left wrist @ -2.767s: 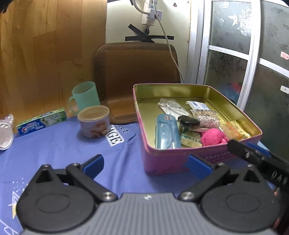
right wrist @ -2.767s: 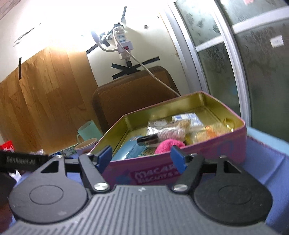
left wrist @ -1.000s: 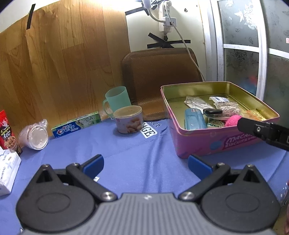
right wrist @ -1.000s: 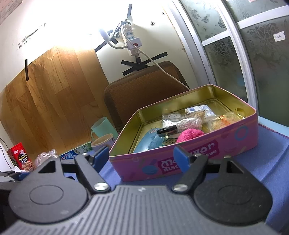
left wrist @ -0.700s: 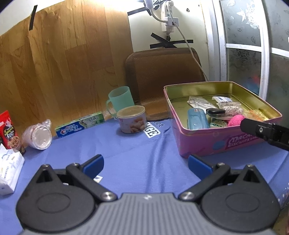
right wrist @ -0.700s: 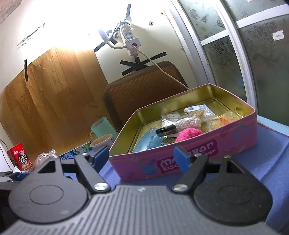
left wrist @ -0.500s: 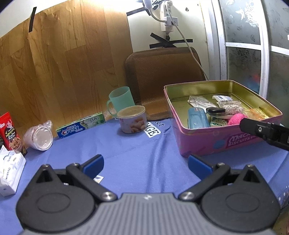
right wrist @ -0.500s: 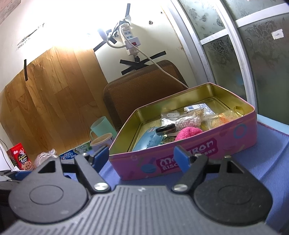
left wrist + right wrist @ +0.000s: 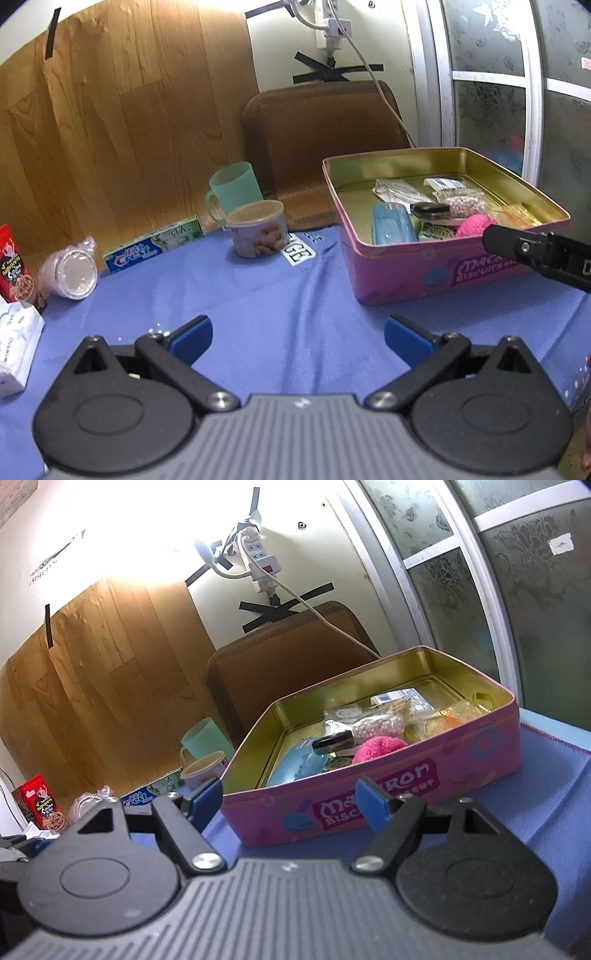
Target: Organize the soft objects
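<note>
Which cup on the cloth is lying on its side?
The plastic-wrapped clear cup near the left edge, mouth facing the camera. The mint mug and snack cup stand upright.

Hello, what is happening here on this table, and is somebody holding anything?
A person holds two grippers over a blue cloth, and neither holds anything. The left gripper and right gripper are both open and empty. In front of them stands an open pink biscuit tin with small items inside, among them a fluffy pink ball. The right gripper is low, just before the tin's front wall. A green cup and toothpaste box stand outside the tin.
</note>
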A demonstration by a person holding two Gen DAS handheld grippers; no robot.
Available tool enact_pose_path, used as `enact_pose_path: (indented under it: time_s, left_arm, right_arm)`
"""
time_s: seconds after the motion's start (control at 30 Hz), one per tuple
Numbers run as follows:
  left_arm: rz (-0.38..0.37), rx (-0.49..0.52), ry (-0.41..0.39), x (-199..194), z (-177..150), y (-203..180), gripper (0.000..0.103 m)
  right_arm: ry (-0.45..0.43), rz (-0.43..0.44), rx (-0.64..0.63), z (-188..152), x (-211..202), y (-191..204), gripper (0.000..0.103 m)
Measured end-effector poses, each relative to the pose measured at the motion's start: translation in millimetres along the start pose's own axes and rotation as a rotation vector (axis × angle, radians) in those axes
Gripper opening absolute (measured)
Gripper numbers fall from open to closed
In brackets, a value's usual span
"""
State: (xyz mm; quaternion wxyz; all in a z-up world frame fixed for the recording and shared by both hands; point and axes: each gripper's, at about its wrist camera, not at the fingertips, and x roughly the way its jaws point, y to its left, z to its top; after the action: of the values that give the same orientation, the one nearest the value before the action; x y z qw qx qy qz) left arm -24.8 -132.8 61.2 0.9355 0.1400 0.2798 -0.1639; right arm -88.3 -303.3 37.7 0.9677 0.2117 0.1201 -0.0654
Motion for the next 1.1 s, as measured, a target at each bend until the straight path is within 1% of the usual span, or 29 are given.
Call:
enact_pose_path:
  time_s: [0.7,1.1]
  left_arm:
    - [-0.053,0.026,0.123,19,-11,-14,0.103]
    - [-0.078,0.033,0.156,22,-15,-19,0.103]
  right_arm:
    - [0.021,-0.014,0.029,-4,4,-9,0.081]
    - [0.023,-0.017,0.036,-5,5,-11,0.081]
